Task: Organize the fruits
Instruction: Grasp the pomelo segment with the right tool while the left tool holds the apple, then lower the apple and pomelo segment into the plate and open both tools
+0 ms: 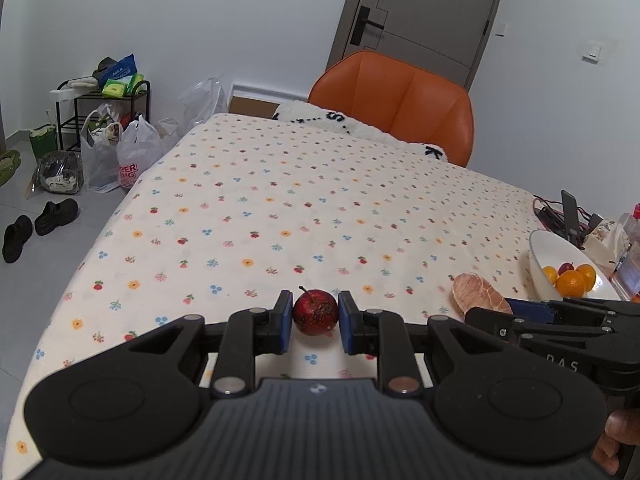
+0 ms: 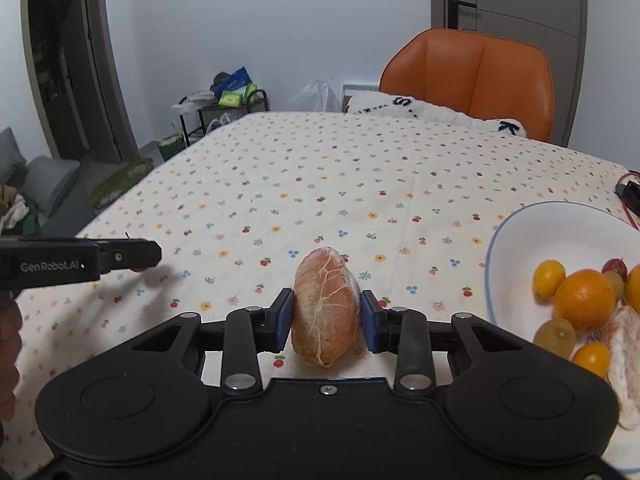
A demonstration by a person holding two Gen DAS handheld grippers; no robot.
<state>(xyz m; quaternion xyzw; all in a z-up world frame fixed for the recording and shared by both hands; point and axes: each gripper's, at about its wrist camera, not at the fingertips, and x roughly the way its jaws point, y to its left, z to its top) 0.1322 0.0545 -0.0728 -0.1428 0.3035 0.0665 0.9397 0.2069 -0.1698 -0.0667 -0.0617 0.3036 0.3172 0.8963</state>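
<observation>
A small dark red fruit with a stem [image 1: 315, 314] sits low over the flowered tablecloth [image 1: 280, 208], and my left gripper [image 1: 315, 297] is shut on it, both blue pads against its sides. A peeled pinkish pomelo segment [image 2: 326, 308] stands on edge between the pads of my right gripper [image 2: 326, 295], which is shut on it. The white bowl [image 2: 496, 248] at the right holds oranges [image 2: 584, 294], small yellow fruits, a kiwi [image 2: 555, 332] and another pomelo segment [image 2: 624, 360]. My left gripper [image 2: 136, 255] shows side-on at the left edge. The right gripper [image 1: 520, 309] shows beside the segment [image 1: 476, 292].
An orange chair [image 1: 396, 108] with a white fleece throw [image 1: 360, 128] stands at the table's far side. Cables and a dark phone [image 1: 570, 216] lie behind the bowl [image 1: 536, 248]. Bags, a rack and shoes [image 1: 56, 210] sit on the floor to the left.
</observation>
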